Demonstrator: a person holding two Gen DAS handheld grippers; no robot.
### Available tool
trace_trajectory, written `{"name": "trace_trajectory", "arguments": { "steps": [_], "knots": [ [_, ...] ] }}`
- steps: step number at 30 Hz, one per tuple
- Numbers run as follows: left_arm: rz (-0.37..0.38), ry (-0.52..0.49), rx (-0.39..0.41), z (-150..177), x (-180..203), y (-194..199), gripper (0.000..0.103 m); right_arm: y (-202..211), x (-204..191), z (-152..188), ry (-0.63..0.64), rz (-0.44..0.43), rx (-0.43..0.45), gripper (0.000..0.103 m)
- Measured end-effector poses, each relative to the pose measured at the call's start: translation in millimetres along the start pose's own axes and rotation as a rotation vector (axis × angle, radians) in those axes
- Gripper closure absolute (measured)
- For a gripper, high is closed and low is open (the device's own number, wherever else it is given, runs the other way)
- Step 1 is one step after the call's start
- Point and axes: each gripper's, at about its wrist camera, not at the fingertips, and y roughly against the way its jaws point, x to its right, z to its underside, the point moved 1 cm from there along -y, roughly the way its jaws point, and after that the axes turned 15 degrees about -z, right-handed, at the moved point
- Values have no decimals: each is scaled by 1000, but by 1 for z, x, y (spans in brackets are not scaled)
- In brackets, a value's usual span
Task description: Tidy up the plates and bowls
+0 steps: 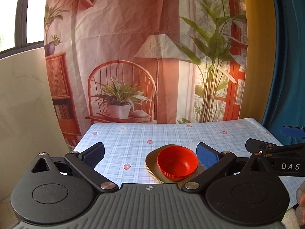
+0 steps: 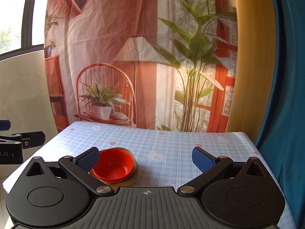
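Left wrist view: the left gripper (image 1: 150,154) hangs above the table (image 1: 133,137) with its jaws spread as wide as they go and nothing between the pads; the right gripper (image 2: 145,159) is the same, fully spread and empty. The red bowls (image 1: 177,162), nested, sit on the greenish plates (image 1: 151,162) at about five o'clock of the table's middle, near its front edge. Judging from this, the pile looks finished, so the main risk is a low finger sweeping back across and clipping the bowls' rim, sliding the stack toward that near edge.
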Motion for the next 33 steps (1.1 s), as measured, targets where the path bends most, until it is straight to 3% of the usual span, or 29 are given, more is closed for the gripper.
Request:
{"name": "trace_trajectory", "arguments": {
  "steps": [11,20,33],
  "knots": [
    [-24,42,23,0,-15,42,0,49,-11,3,18,33,53,0],
    [-52,27,57,-1,-12,53,0,60,-2,7,-18,47,63,0],
    [-51,29,42,1,-12,51,0,62,1,9,-39,49,72,0]
  ]
}}
